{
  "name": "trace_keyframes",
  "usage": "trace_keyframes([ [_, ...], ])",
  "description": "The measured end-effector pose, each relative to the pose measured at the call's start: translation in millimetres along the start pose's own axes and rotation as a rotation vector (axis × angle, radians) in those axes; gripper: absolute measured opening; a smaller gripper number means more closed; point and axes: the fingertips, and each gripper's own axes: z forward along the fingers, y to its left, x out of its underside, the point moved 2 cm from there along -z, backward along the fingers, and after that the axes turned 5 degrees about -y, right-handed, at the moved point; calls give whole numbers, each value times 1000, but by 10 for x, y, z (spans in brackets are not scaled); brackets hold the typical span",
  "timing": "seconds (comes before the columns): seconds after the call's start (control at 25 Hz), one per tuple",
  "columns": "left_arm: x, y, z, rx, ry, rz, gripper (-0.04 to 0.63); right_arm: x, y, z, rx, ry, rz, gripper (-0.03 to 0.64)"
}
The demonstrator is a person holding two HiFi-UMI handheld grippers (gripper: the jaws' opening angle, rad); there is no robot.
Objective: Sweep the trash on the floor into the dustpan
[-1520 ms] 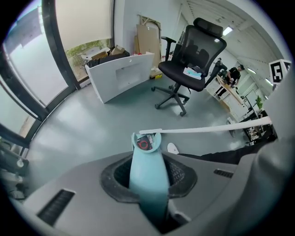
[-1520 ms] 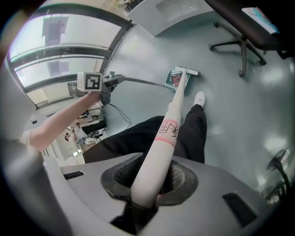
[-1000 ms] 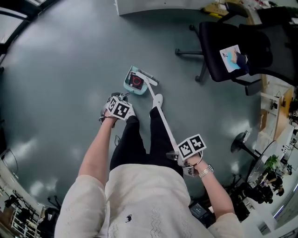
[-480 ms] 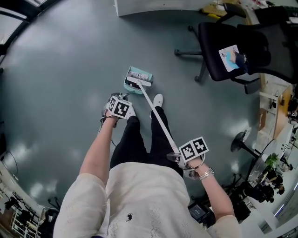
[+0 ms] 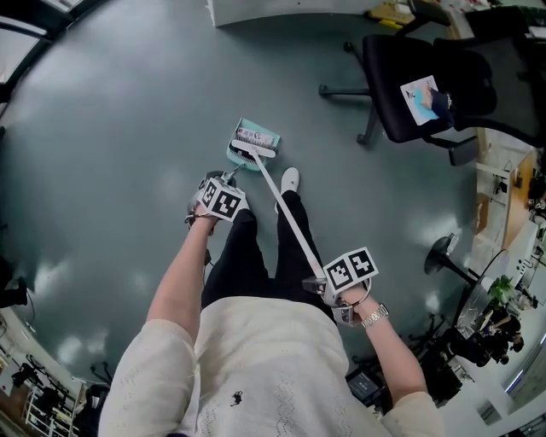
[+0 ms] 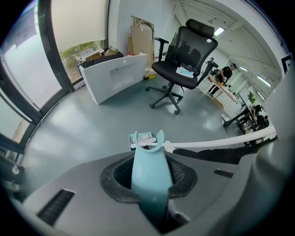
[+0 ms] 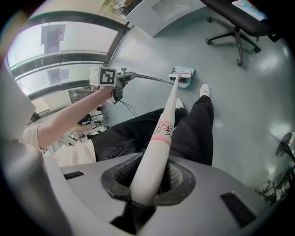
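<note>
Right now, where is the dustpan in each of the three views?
Head view: dustpan on the floor, upper centre, beneath the head of the broom.
Left gripper view: its teal handle rises at lower centre, the pan beyond it.
Right gripper view: small, upper centre, at the broom's far end.
Shared landmark: the black office chair.

A glossy grey floor (image 5: 111, 154) fills the frame. A black office chair (image 5: 426, 90) stands upper right, with a white counter (image 5: 273, 10) along the top edge.

Bare floor (image 5: 119, 128) left, office chair (image 5: 388, 94) right
</note>
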Motion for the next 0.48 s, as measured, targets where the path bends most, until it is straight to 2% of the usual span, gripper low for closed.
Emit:
trace_keyframes([
  [0.48, 50, -19, 25, -5, -3, 14, 94, 43, -76, 76, 3, -5, 6, 78],
])
